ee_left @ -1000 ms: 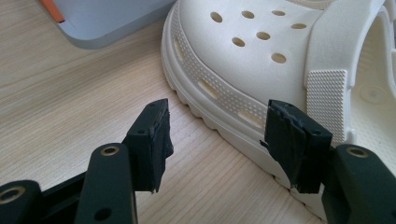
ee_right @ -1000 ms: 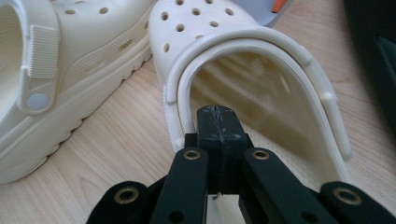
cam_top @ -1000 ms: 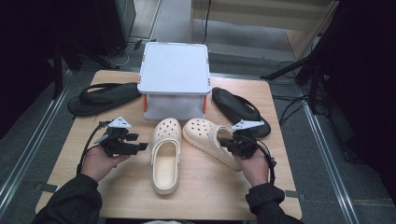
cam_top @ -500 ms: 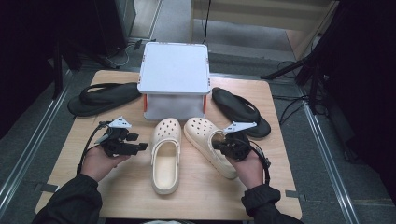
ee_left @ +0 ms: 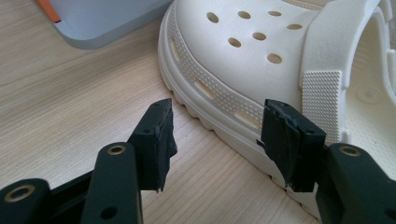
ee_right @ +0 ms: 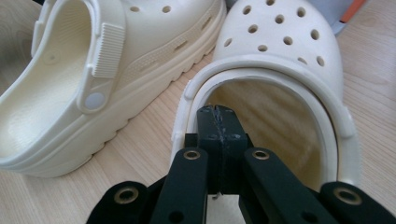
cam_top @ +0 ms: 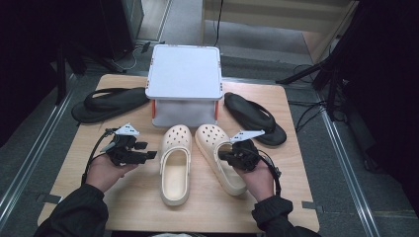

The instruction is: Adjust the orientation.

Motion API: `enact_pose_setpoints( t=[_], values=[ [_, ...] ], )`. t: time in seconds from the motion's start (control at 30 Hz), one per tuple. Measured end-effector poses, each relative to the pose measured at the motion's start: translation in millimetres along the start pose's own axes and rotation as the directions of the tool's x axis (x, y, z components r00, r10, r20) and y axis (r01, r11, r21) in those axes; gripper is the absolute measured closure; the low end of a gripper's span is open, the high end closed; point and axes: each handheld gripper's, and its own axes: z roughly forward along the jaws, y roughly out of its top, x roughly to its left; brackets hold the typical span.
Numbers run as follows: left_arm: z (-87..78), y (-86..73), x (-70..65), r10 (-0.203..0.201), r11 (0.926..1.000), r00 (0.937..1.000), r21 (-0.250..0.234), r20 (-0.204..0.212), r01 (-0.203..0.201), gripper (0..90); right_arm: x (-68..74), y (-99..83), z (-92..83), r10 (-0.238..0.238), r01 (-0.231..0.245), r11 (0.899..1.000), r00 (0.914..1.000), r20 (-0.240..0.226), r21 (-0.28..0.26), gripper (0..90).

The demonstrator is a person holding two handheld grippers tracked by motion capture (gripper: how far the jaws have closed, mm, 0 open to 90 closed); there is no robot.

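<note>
Two cream clogs lie side by side on the wooden table, toes toward the far side. My left gripper point(cam_top: 149, 154) hovers just left of the left clog point(cam_top: 175, 168). Its jaws have just been closing a little but stand open point(ee_left: 215, 116), with the clog's point(ee_left: 243, 51) ribbed sole edge showing in the gap, unpressed. My right gripper point(cam_top: 226, 156) is over the right clog point(cam_top: 212, 140). Its jaws are shut point(ee_right: 217, 112), tips inside the loop of that clog's strap point(ee_right: 261, 70), and nothing shows between them. The left clog point(ee_right: 140, 51) lies beside it.
A grey bin with a white lid point(cam_top: 185, 79) stands behind the clogs' toes. One black flip-flop point(cam_top: 106, 103) lies at the far left, another point(cam_top: 252, 118) at the far right. Bare wood point(cam_top: 133, 197) runs along the table's near edge.
My right gripper has moved left, from beside the right clog to over its opening. The left hand has kept its place.
</note>
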Motion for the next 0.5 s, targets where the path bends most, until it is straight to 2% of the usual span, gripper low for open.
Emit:
enact_pose_setpoints(
  t=[0.1, 0.2, 0.3, 0.43, 0.5],
  values=[
    [-0.6, 0.2, -0.4, 0.008, 0.9999, 1.0000, 0.010, -0.002, -0.008, 48.6, 3.2, 1.4, 2.7, -0.011, 0.011, 1.000, 0.9999, -0.010, -0.002, 90.0],
    [-1.5, 0.8, -1.0, -0.011, 0.9999, 0.9998, 0.008, 0.017, 0.011, 55.2, 5.9, 2.4, 4.1, -0.013, 0.013, 1.000, 0.9998, -0.017, 0.000, 90.0],
    [-1.1, 1.1, -1.7, -0.020, 0.9998, 0.9992, 0.010, 0.034, 0.019, 65.1, 8.0, 3.4, 5.7, -0.014, 0.014, 1.000, 0.9994, -0.032, -0.003, 90.0],
    [2.6, 2.2, -3.8, -0.012, 0.9995, 0.9986, 0.030, 0.051, 0.010, 79.4, 11.3, 4.8, 8.3, -0.018, 0.018, 1.000, 0.9990, -0.040, -0.003, 90.0],
    [6.4, 2.6, -5.2, -0.009, 0.9991, 0.9976, 0.042, 0.069, 0.006, 82.9, 12.9, 5.6, 9.7, -0.021, 0.021, 1.000, 0.9988, -0.045, -0.003, 90.0]
  ],
)
